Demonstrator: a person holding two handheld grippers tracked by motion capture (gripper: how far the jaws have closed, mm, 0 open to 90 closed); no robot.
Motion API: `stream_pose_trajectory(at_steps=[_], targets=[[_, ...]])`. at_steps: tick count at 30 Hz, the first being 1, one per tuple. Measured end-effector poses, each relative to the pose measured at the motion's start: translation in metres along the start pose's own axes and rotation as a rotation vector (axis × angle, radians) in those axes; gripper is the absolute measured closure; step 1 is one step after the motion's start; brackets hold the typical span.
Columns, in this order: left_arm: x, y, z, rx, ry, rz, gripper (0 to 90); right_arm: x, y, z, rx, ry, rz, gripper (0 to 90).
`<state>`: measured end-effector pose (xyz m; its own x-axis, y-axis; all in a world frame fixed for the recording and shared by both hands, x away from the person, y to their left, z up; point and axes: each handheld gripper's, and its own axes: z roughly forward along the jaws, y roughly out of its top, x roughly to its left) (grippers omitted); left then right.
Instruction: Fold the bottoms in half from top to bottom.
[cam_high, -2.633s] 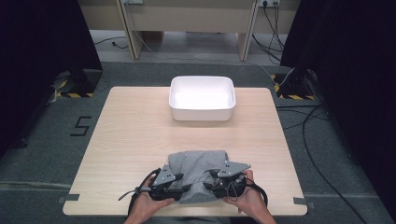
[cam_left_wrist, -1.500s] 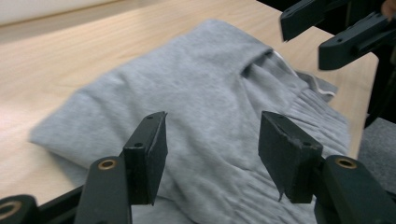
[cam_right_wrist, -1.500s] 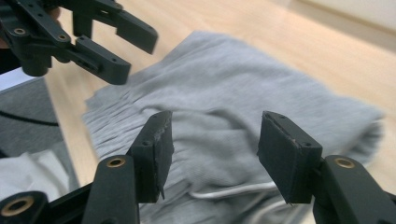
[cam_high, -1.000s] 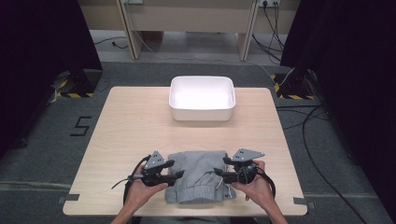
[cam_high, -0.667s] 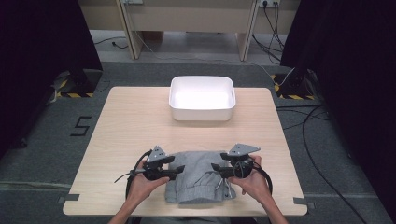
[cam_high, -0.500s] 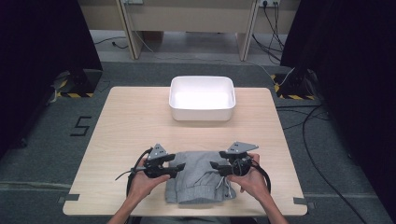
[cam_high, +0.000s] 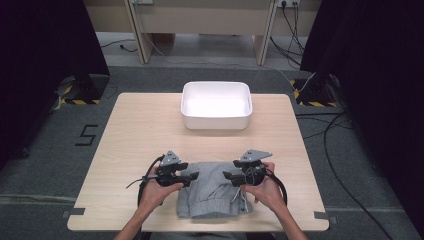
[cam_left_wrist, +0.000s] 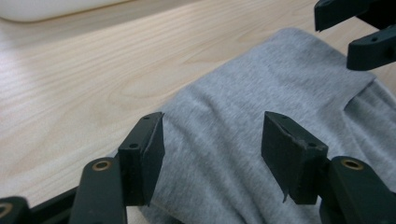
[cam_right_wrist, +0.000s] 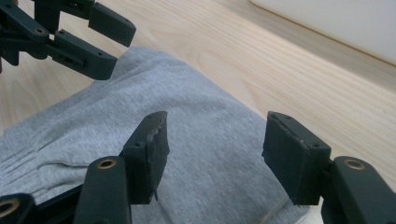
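Note:
A folded grey garment with a drawstring lies flat near the front edge of the table. My left gripper hovers at its left side and points right, jaws open over the cloth without pinching it. Opposite it, my right gripper points left over the garment's right part. Its jaws have just been opening a little and nothing is pressed between them. Each gripper view shows its own open gripper, and the other gripper facing it.
An empty white tub stands at the far middle of the table. Bare wood lies between it and the garment. Cables run over the floor at the right, and dark curtains flank the table.
Since the earliest frame both hands have left the garment's near part and moved to its sides, and the cloth now lies narrower. Over the last half second the hands barely shift.

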<state>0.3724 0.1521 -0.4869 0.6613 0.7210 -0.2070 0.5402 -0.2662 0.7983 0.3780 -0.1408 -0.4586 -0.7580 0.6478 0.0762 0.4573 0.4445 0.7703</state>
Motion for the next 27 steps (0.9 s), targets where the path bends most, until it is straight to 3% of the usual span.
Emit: stream_pose_trajectory(at_steps=[27], targets=[[0.007,-0.018,0.013,0.069,0.038,0.008,39.2,-0.006,-0.016,0.007,0.060,-0.009,0.010,39.5]])
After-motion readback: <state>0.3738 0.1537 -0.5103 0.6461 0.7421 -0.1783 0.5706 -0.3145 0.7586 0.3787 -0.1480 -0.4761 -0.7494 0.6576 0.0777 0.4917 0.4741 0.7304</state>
